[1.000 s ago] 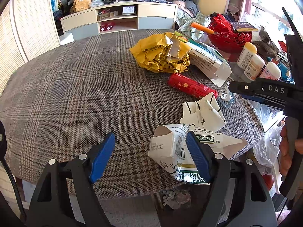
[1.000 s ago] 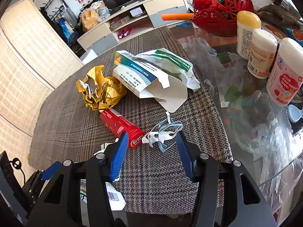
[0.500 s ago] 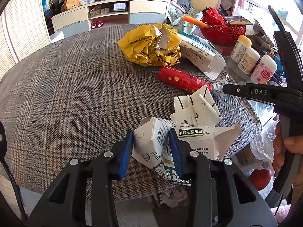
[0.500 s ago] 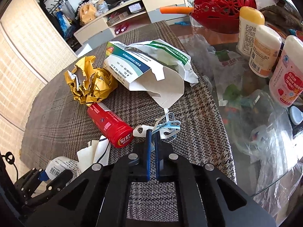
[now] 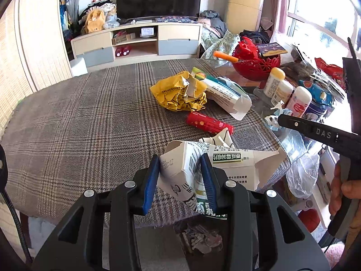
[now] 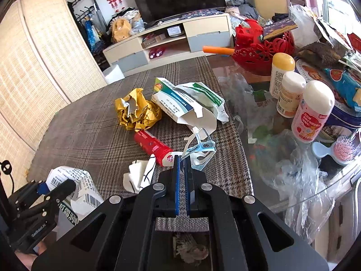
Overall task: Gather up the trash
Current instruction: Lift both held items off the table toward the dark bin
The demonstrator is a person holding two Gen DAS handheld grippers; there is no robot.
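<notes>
**Both grippers holding trash above table edge**

Left wrist view: the left gripper [image 5: 180, 176] is standing partly closed, its blue pads pressing both sides of a torn white cardboard medicine box with green print [image 5: 203, 169]. The box is squashed a little btw. the pads, and its long loose flap is hanging out to the right, over the edge of the grey checked tablecloth [image 5: 79, 124]. Below the edge, some crumpled scraps [image 5: 200, 239] are lying inside a dark bin. The right gripper [image 5: 278, 118] is showing at the right side, with a small pale piece at its tip.

Right wrist view: the right gripper is closed almost completely, pinching one thin edge of a light blue and white plastic cut-out piece [image 6: 199, 146], which is sticking up above the tips. A red cylindrical tube [image 6: 153, 145], a crumpled yellow foil bag [image 6: 137, 110] and a crumpled white paper w/ black lines [image 6: 140, 176] are lying on the cloth, not yet collected.

To do this step well, I think: keep both grips firm, bring each piece right above the bin opening, release low. The plastic grip is thin, so avoid quick swings; watch the box flap is not catching the cloth.
</notes>
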